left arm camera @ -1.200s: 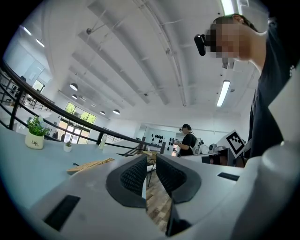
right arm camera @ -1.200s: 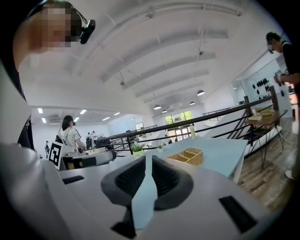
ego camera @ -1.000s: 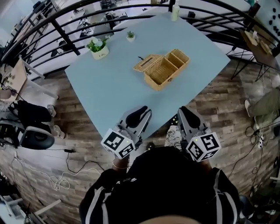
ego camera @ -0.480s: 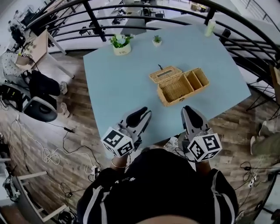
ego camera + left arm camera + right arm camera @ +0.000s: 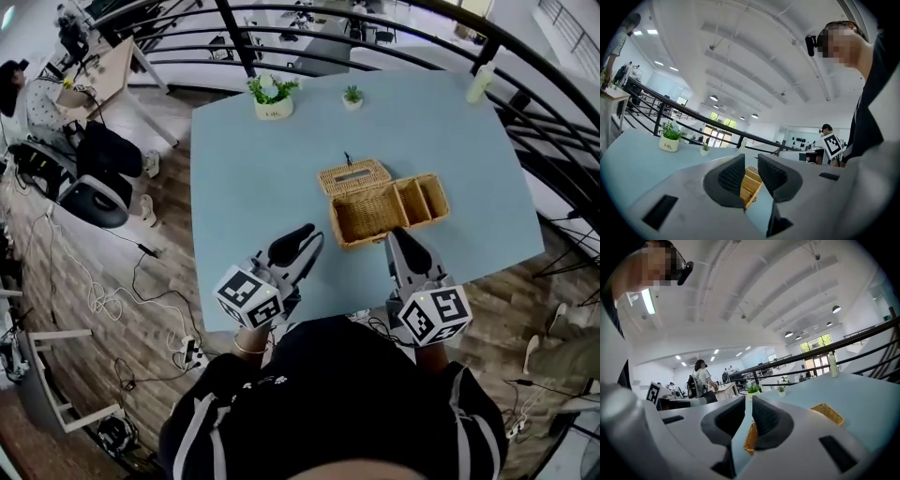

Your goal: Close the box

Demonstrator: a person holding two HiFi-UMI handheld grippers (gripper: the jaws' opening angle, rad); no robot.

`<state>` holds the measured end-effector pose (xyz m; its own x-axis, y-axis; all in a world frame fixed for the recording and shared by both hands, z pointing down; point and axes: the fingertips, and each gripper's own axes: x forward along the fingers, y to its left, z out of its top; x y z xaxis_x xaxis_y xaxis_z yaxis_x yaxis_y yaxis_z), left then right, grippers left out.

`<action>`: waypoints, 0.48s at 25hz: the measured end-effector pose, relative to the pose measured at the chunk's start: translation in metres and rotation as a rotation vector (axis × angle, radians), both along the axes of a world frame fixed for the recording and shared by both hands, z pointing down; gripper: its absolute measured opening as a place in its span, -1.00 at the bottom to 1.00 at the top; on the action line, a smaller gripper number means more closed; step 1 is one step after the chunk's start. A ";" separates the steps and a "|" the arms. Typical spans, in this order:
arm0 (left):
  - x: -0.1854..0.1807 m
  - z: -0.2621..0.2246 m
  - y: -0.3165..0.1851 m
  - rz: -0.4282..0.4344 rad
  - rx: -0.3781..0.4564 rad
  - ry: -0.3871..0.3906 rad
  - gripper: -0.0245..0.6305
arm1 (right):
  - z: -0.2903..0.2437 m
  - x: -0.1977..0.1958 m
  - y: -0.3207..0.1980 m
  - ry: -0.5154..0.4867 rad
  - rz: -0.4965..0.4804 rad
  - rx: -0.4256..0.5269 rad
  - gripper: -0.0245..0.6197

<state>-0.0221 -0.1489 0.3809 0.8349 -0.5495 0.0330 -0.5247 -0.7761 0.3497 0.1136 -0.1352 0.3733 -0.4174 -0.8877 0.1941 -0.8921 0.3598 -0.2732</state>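
Step in hand: approach; closing not yet begun. The box (image 5: 384, 211) stands open on the tabletop (image 5: 262, 178), towards its near edge, with the lid (image 5: 353, 176) laid back on the far side. You hold both tools short of the box, touching nothing. The left hand-held gripper (image 5: 305, 236) is narrow, its jaws just now opening, with nothing between them. The right hand-held gripper (image 5: 397, 239) is also narrow and empty. Next move, in my judgement: reach past the box, catch the lid's free edge and swing it over.
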 end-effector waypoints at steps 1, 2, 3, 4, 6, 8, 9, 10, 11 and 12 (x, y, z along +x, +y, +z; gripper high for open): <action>0.003 -0.001 -0.004 -0.011 0.003 -0.007 -0.72 | 0.000 0.004 -0.004 -0.003 -0.012 0.000 -0.78; 0.007 -0.002 -0.006 -0.021 0.006 -0.013 -0.72 | 0.000 0.009 -0.008 -0.004 -0.021 -0.001 -0.78; 0.010 -0.003 -0.009 -0.032 0.005 -0.018 -0.71 | -0.001 0.014 -0.011 -0.006 -0.029 -0.002 -0.78; 0.013 -0.004 -0.010 -0.044 0.002 -0.021 -0.71 | -0.002 0.019 -0.013 -0.008 -0.036 -0.003 -0.78; 0.019 -0.003 -0.012 -0.070 -0.010 -0.028 -0.70 | -0.002 0.027 -0.016 -0.017 -0.053 -0.005 -0.78; 0.024 0.000 -0.015 -0.099 -0.027 -0.032 -0.68 | 0.001 0.033 -0.021 -0.028 -0.077 -0.011 -0.77; 0.027 0.000 -0.018 -0.114 -0.033 -0.033 -0.68 | 0.003 0.036 -0.024 -0.032 -0.090 -0.015 -0.77; 0.029 0.000 -0.020 -0.127 -0.037 -0.037 -0.67 | 0.004 0.038 -0.028 -0.036 -0.104 -0.020 -0.77; 0.031 0.000 -0.023 -0.141 -0.038 -0.041 -0.67 | 0.006 0.039 -0.031 -0.039 -0.117 -0.025 -0.77; 0.031 0.001 -0.026 -0.155 -0.039 -0.045 -0.66 | 0.007 0.040 -0.034 -0.041 -0.130 -0.031 -0.77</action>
